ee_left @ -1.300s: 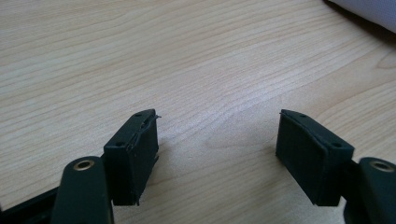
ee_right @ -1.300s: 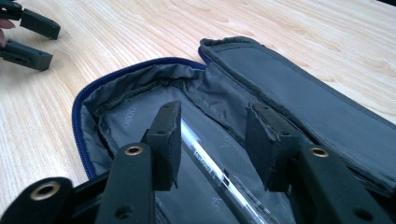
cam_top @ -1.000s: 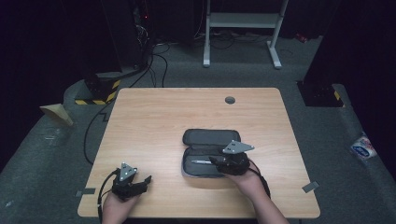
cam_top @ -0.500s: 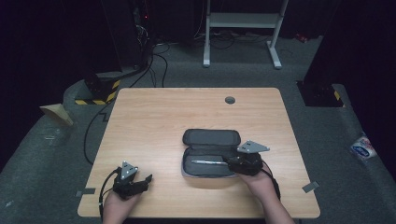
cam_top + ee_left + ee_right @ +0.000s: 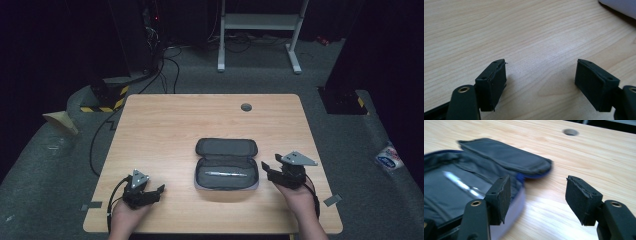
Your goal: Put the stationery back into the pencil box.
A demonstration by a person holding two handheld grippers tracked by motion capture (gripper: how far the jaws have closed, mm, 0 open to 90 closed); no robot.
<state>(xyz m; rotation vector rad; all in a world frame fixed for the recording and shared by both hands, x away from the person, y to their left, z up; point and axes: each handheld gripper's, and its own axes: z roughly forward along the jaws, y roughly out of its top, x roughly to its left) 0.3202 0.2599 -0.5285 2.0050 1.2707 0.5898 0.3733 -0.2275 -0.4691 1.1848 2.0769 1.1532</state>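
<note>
An open dark zip case (image 5: 226, 150) lies in the middle of the wooden table (image 5: 175, 125), lid folded back. A silver pen (image 5: 226, 174) rests in its lower half. My right gripper (image 5: 268, 168) sits on the table just right of the case, open and holding nothing. In the right gripper view the case (image 5: 506, 157) and the blurred pen (image 5: 461, 183) lie to the left of the right gripper (image 5: 537, 195). My left gripper (image 5: 156, 192) rests near the front left edge, open. In the left gripper view the left gripper (image 5: 540, 80) has bare wood between its jaws, with the case's corner (image 5: 621, 6) far off.
A round cable hole (image 5: 246, 107) sits at the table's back right, also seen as the hole (image 5: 570, 131) in the right gripper view. Behind the table stand a white frame (image 5: 260, 22) and floor cables (image 5: 165, 65). A yellow-black striped block (image 5: 107, 97) lies at the back left.
My right gripper has moved right, from over the case's right end to the table beside it. The pen stays in the case. The left gripper has not moved.
</note>
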